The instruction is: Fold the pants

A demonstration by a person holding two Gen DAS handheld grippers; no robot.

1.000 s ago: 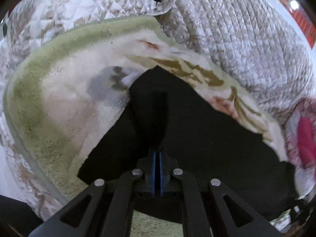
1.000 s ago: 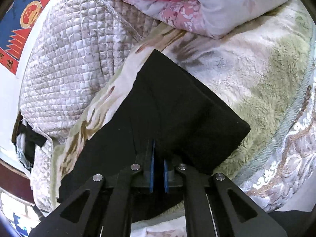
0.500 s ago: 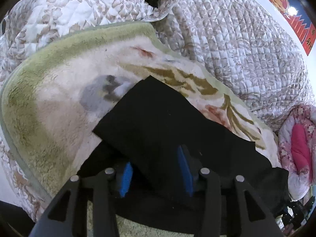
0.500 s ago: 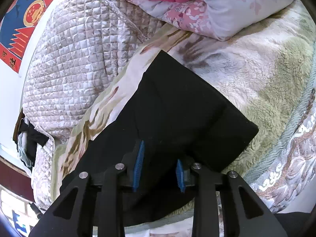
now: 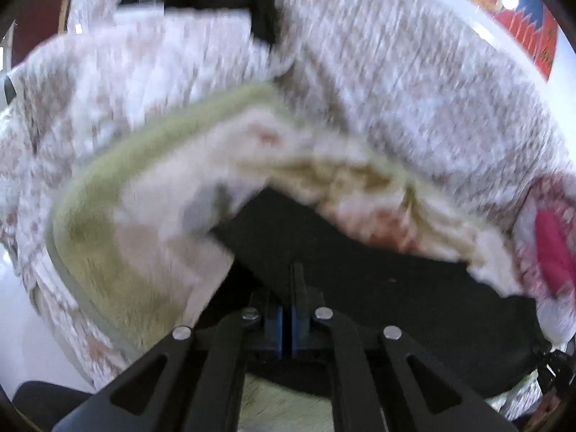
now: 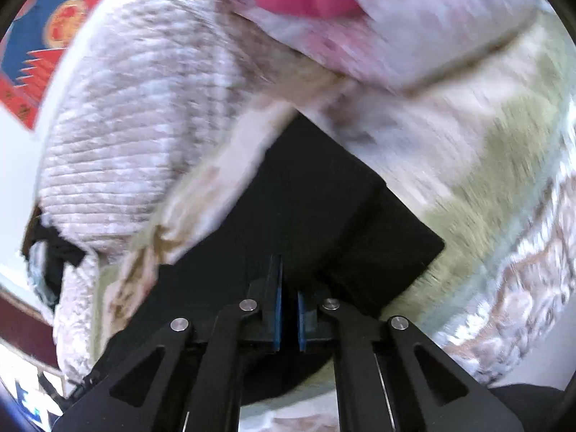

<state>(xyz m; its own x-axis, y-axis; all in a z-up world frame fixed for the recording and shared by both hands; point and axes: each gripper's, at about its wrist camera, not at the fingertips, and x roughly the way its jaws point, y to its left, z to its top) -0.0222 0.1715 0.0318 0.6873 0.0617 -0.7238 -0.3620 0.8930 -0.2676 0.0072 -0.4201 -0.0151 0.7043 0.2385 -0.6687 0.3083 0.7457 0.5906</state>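
The black pants [image 5: 378, 270] lie folded on a fleece blanket [image 5: 118, 223] on the bed; they also show in the right wrist view [image 6: 316, 208]. My left gripper [image 5: 287, 309] has its blue pads together over the near edge of the pants; whether cloth sits between them is hidden. My right gripper [image 6: 287, 309] has its pads nearly together at the near edge of the pants, with dark cloth around them. Both views are blurred by motion.
A quilted beige cover [image 5: 414, 82] lies behind the blanket, also in the right wrist view [image 6: 144, 126]. A floral pillow with pink fabric [image 6: 324, 0] lies at the head end. A red and blue wall hanging [image 6: 43, 36] is behind.
Both grippers were shut a second ago, opened half a second ago, and have closed again. Both cameras are now moving and the views are blurred.
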